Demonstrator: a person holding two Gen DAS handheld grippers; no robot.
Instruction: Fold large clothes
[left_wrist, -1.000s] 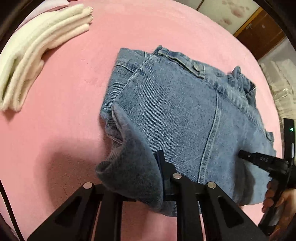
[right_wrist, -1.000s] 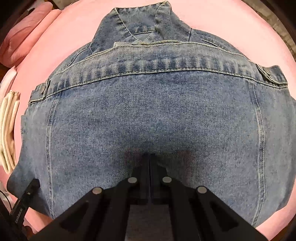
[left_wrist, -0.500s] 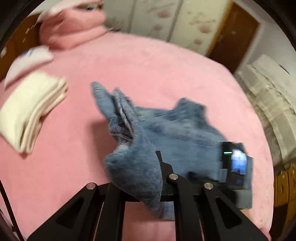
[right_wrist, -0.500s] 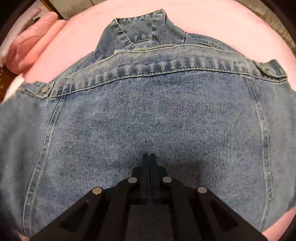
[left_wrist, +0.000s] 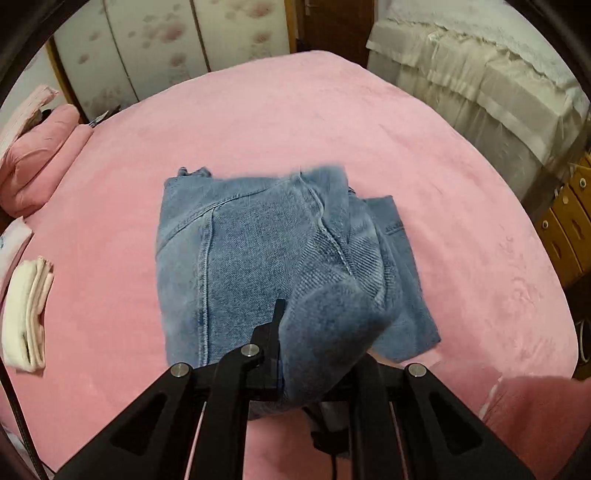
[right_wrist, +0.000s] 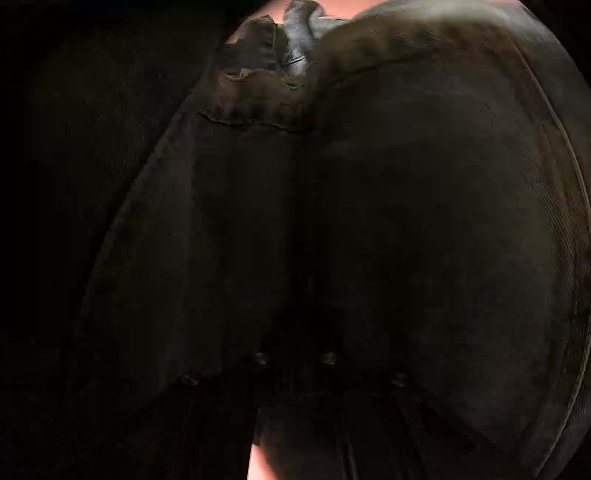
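A blue denim jacket lies folded in the middle of the pink bed. My left gripper is shut on a thick bunch of its fabric, held above the jacket's near right side; only the left finger shows, the other is hidden by the cloth. The right wrist view is almost black: denim drapes over the camera, with a seamed edge and a little light at the top. My right gripper is barely visible beneath that cloth, its fingers close together with nothing seen between them.
A folded cream garment lies at the bed's left edge, with pink pillows beyond it. White-covered furniture and wooden drawers stand to the right. Flowered wardrobe doors are behind the bed.
My left gripper lifted and swung its held denim across the jacket, rolling as it went. The cloth came down over the right gripper, whose view turned dark.
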